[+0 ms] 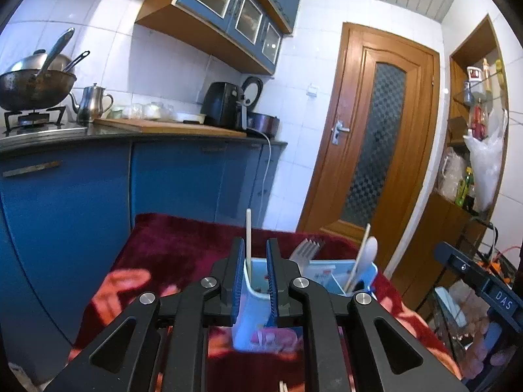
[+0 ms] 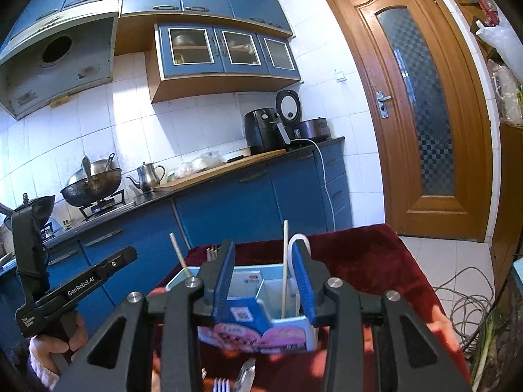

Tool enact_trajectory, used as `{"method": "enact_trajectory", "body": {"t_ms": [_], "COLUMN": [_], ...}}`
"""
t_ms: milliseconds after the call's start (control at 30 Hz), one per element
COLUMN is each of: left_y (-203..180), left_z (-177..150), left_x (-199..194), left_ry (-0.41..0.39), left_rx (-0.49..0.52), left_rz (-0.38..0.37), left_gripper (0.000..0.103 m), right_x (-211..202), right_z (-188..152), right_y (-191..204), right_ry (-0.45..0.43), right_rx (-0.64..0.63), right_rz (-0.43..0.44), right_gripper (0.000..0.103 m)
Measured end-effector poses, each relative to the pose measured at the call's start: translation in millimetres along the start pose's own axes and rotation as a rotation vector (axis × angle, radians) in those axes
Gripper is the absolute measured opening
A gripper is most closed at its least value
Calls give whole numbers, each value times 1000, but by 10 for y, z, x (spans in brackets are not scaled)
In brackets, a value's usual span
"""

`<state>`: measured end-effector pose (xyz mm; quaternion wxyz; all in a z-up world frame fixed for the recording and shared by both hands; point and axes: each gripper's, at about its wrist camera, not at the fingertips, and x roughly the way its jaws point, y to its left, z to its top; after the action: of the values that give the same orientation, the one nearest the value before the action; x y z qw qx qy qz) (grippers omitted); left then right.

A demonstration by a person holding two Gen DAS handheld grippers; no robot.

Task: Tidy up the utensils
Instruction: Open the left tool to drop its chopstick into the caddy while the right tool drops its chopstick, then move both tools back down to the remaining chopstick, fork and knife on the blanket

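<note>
A light blue utensil holder point(image 1: 251, 323) point(image 2: 287, 330) with a pink print stands on the dark red cloth point(image 1: 163, 248) point(image 2: 359, 254). My left gripper point(image 1: 255, 261) is open just behind it. A pale chopstick point(image 1: 248, 235) stands upright in the holder between the blue pads, close to the left pad, with a gap beside it. My right gripper point(image 2: 263, 261) is open; a second chopstick point(image 2: 285, 254) and a white spoon handle point(image 2: 299, 238) rise between its pads, untouched. A fork point(image 1: 305, 250) and the white spoon point(image 1: 368, 251) lean in other compartments.
A fork point(image 2: 221, 385) and a spoon point(image 2: 245, 374) lie on the cloth near me. Blue kitchen cabinets point(image 1: 179, 176) and a counter with a wok point(image 1: 32, 88) stand behind the table; a wooden door point(image 1: 376, 137) is on the right. Cables point(image 2: 470, 297) lie on the floor.
</note>
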<state>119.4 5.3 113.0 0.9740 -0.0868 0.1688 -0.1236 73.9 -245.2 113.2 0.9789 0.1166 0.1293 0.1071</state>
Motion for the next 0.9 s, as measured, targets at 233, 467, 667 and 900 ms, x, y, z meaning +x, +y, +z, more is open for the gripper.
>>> {"method": "enact_trajectory", "body": {"t_ms": [233, 467, 667, 900], "left_y": [-44, -52, -55, -69], "left_z": [-100, -245, -431, -689], "left_x": [-217, -396, -437, -445], "left_ry": [76, 136, 232, 325], "left_rx": [25, 32, 43, 52], "left_rz": [2, -7, 2, -1], "left_gripper": [13, 27, 29, 33], "right_x": [-219, -369, -464, -542], "right_z": [-93, -241, -437, -665], "right_y": [105, 144, 141, 87], "right_ry": [51, 121, 197, 257], "right_rx": [-10, -9, -9, 20], "right_rz": [-11, -26, -50, -64], "right_gripper": [39, 40, 41, 41]}}
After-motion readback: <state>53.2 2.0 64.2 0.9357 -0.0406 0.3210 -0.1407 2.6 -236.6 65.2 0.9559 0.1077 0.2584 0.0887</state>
